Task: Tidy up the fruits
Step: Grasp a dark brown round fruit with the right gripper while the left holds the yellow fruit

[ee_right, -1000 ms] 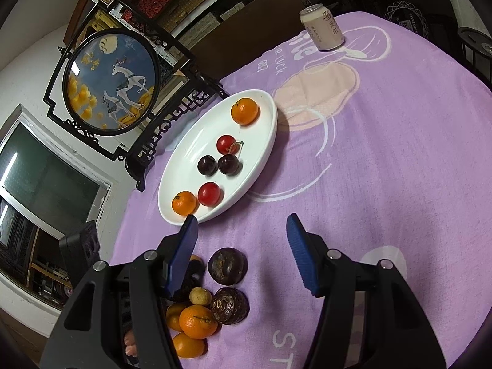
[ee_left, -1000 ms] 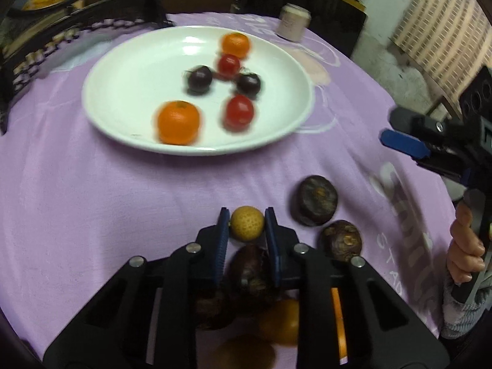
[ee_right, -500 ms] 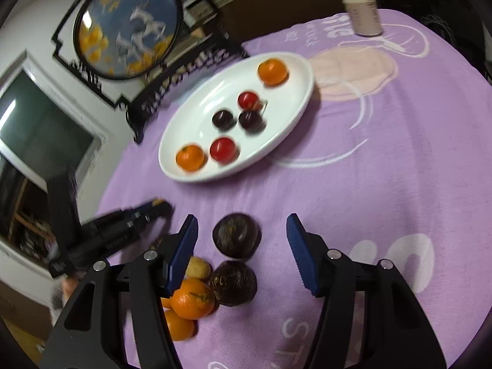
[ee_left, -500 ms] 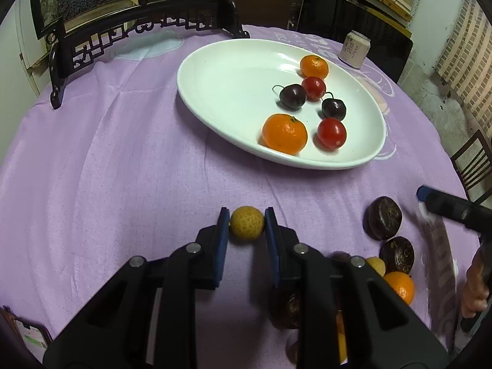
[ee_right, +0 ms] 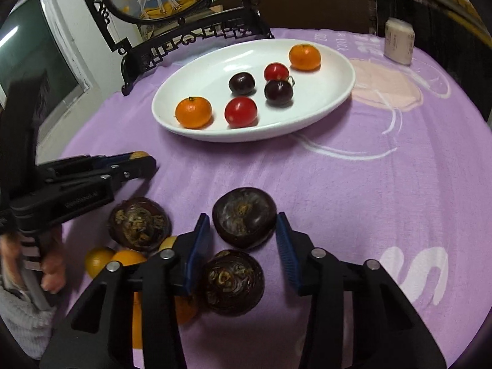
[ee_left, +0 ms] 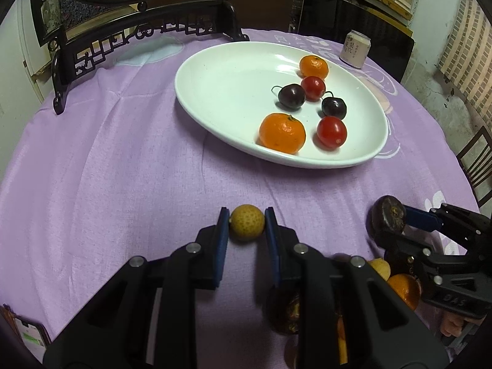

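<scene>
A yellow fruit (ee_left: 247, 222) is held clamped in the left gripper (ee_left: 247, 224), now lifted clear of the pile toward the plate (ee_left: 215, 92); the right gripper (ee_right: 243, 233), jaws apart, is brought around a dark fruit (ee_right: 244, 216).

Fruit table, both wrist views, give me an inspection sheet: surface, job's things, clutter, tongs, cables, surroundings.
Surface: round table under a purple cloth, printed with white lettering.
Job's things: white plate holding two tangerines, two red fruits and two dark cherries; a pile near the cloth's front edge with dark brown fruits and orange ones.
Clutter: drink can beyond the plate; phone at the table edge.
Tongs: left tongs shut on a small yellow fruit; right tongs open, straddling a dark brown fruit, pads not visibly touching.
Cables: nothing seen.
Surroundings: round painted screen in a black carved stand, chair, brick wall.
</scene>
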The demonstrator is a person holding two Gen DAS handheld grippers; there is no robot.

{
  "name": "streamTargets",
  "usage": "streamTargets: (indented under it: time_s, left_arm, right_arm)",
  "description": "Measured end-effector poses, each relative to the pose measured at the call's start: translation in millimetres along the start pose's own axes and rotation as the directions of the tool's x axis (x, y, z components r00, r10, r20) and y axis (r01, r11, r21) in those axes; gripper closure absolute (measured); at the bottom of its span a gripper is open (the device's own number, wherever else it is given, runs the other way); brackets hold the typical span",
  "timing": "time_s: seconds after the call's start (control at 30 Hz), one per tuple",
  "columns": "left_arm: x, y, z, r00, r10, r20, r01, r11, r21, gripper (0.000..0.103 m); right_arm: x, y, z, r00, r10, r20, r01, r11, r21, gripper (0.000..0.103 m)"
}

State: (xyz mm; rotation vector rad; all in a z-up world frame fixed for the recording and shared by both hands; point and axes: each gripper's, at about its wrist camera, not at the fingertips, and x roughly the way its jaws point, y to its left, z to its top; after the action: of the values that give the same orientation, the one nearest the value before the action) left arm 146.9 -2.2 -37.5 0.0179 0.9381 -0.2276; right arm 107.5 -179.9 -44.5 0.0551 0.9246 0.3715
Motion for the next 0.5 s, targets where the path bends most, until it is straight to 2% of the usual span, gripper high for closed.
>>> streamTargets:
  time_s: [0.23,0.5]
  left_arm:
    - [-0.6,1.8,0.3,1.000,-0.010,0.001,0.010,1.000,-0.004,0.079]
    - [-18.9,10.7,5.3,0.998,-0.028,0.048,0.029,0.999,-0.033,0.079]
  right_arm:
    - [-3.5,-9.1,2.2,1.000,0.012,0.016,-0.013,0.999,0.043,0.062]
    - [-30.2,-37.6,9.8,0.995,0.025,0.099,-0.039,0.989,0.139,0.062]
